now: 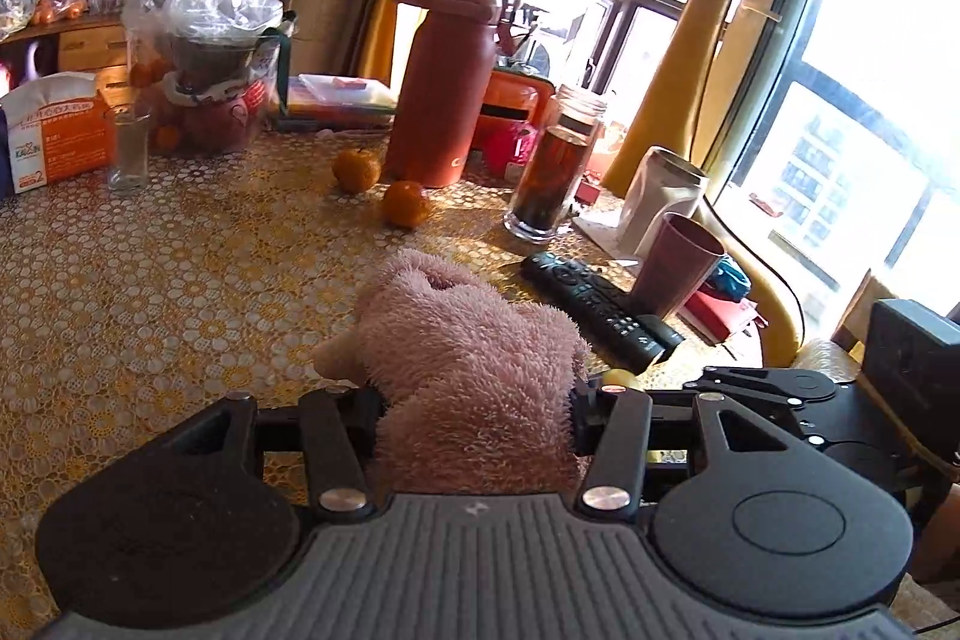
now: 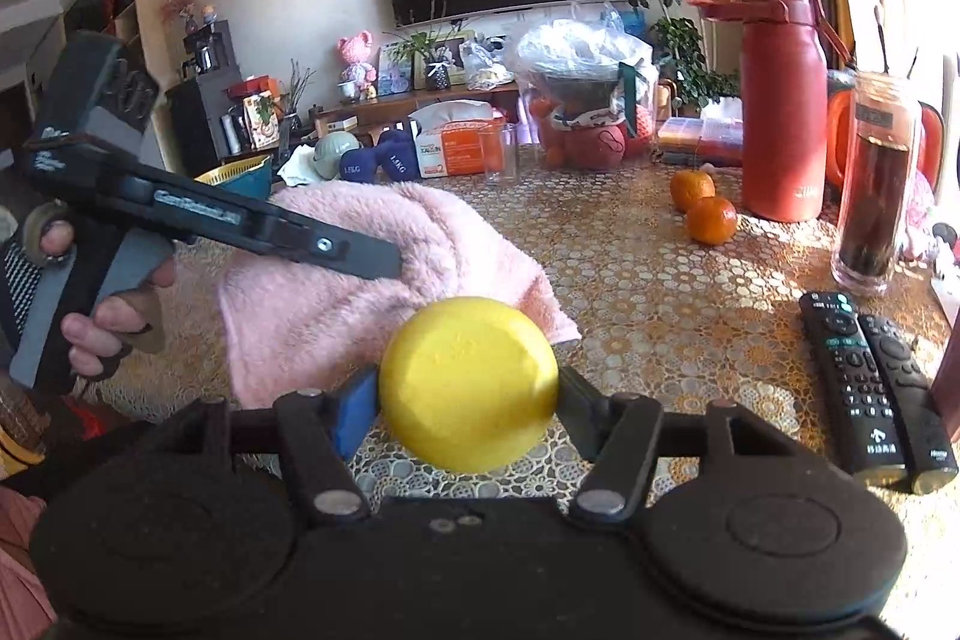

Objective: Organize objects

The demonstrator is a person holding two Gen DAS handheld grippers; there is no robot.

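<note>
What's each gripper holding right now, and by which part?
The left gripper is shut on the pink towel, pinching a bunched-up fold. The right gripper is shut on the yellow ball, clamped across its middle.

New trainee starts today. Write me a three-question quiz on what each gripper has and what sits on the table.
1. True or false: the right gripper holds a yellow ball.
2. What does the left gripper hold? A) glass B) pink fluffy cloth C) remote
3. Fill in: the two oranges lie on the table just left of the red ____.

Key: 1 true; 2 B; 3 bottle.
</note>
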